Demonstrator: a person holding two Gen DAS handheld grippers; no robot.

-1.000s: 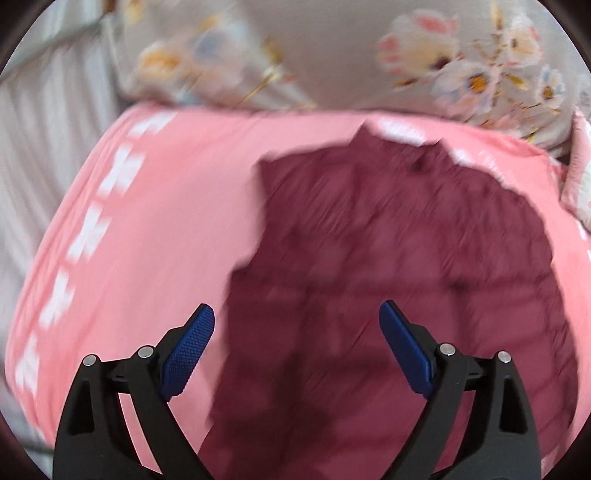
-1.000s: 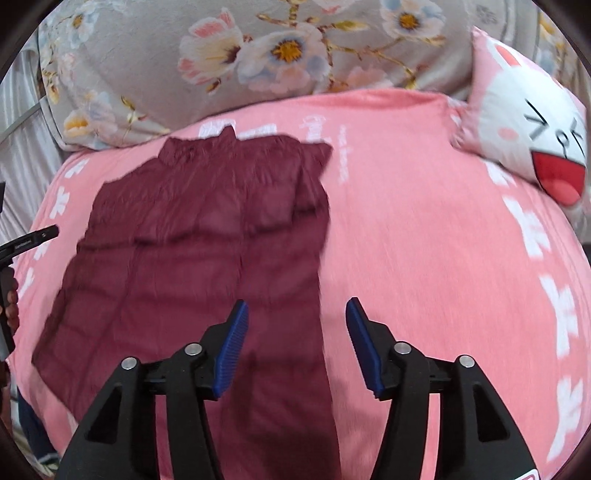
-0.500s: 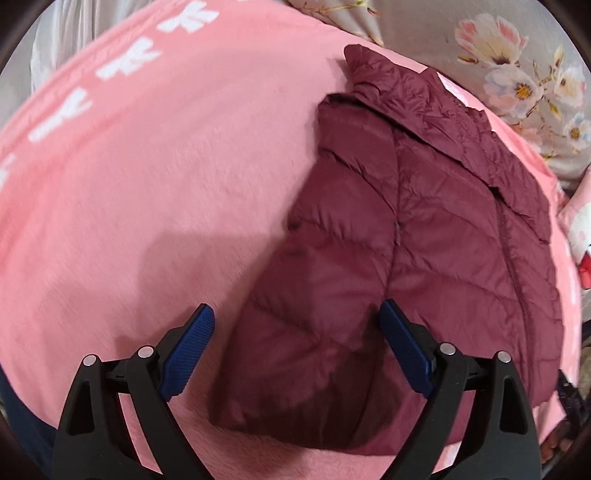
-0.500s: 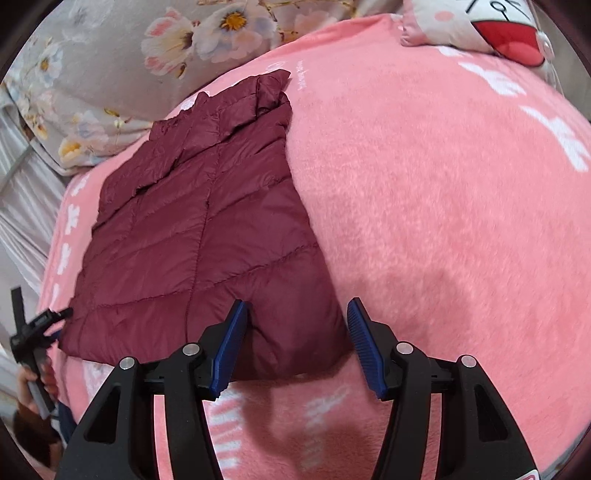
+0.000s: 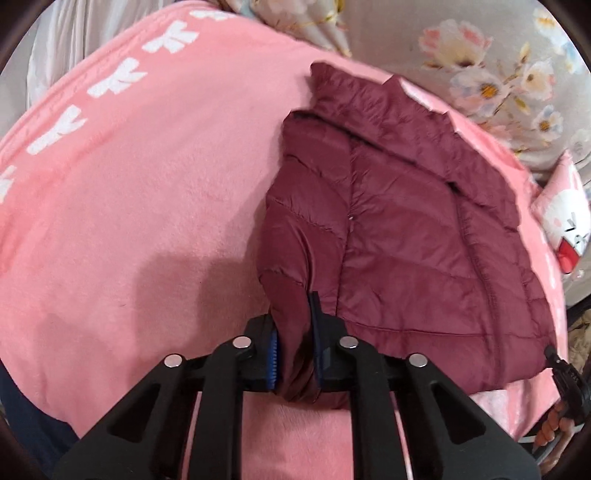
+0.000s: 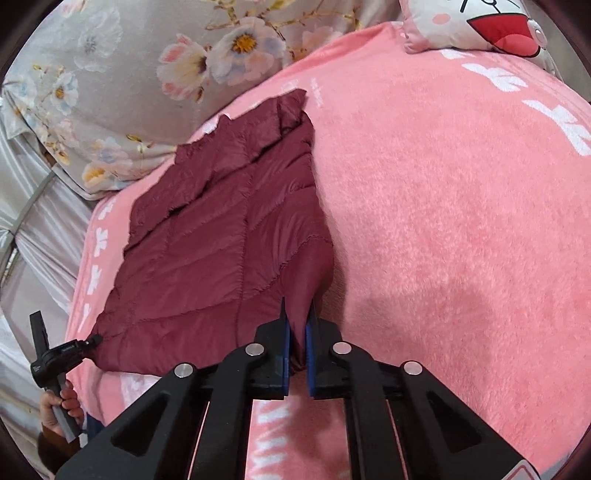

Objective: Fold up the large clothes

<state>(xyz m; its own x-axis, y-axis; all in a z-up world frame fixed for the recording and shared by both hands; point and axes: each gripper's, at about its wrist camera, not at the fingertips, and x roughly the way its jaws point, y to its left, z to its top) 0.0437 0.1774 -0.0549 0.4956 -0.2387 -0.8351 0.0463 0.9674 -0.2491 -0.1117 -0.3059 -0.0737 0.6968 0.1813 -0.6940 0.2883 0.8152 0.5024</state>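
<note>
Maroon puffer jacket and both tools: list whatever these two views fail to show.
- Jacket hem corners: in each wrist view, hidden between that tool's own pads, left tool, right tool.
- Jacket underside and sleeves: covered by its own top layer in both views.
- Person's hand: left wrist view cuts it off at the edge, right wrist view shows only fingers.
- Cartoon pillow: cropped by the fisheye rim in both views.

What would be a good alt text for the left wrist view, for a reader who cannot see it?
The left gripper is shut on the near hem corner of a maroon puffer jacket, which lies flat on a pink blanket. A floral pillow lies beyond the collar.
</note>
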